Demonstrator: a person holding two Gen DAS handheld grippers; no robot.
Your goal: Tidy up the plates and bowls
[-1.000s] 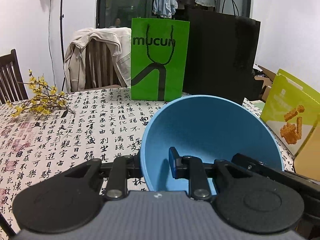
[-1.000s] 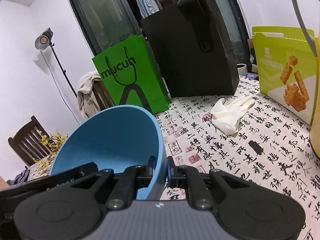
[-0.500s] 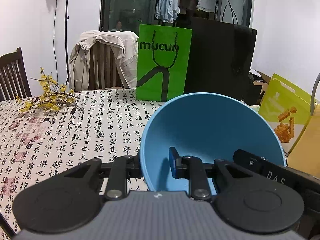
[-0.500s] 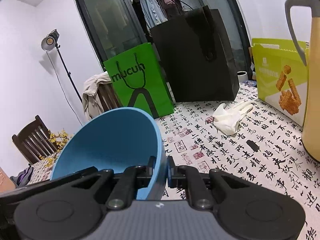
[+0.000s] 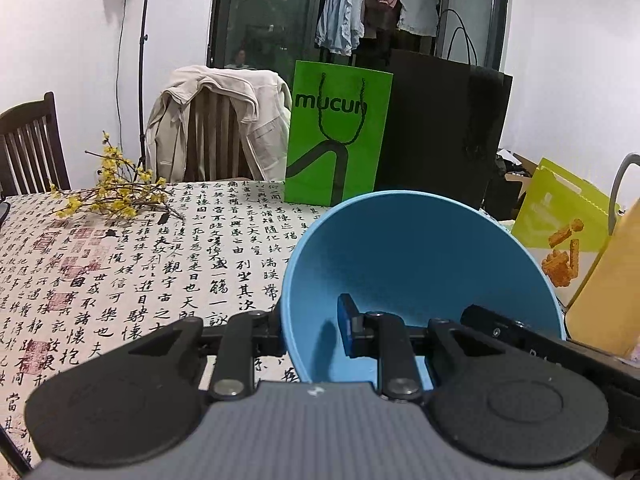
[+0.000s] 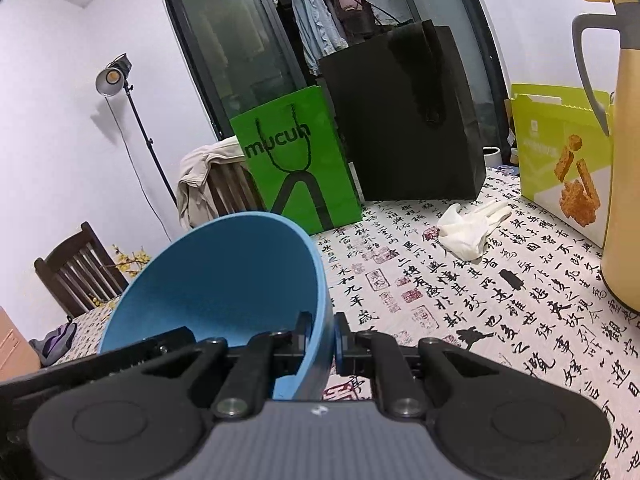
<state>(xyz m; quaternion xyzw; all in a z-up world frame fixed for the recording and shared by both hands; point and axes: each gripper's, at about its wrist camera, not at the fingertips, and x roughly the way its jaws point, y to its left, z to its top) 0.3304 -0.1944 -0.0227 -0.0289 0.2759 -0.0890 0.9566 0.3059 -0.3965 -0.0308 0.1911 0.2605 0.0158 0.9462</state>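
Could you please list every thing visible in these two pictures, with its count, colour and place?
bowl: one, blue, held above the table by both grippers
tablecloth: one, white with black writing, over the table
paper bag: one, green, far table edge
big bag: one, black, beside the green one
box: one, yellow-green, right side
jug: one, yellow, far right
glove: one, white, on the cloth
flower twig: one, yellow, left
jacket: one, beige, on a chair
left gripper: black, shut on the bowl rim
right gripper: black, shut on the rim
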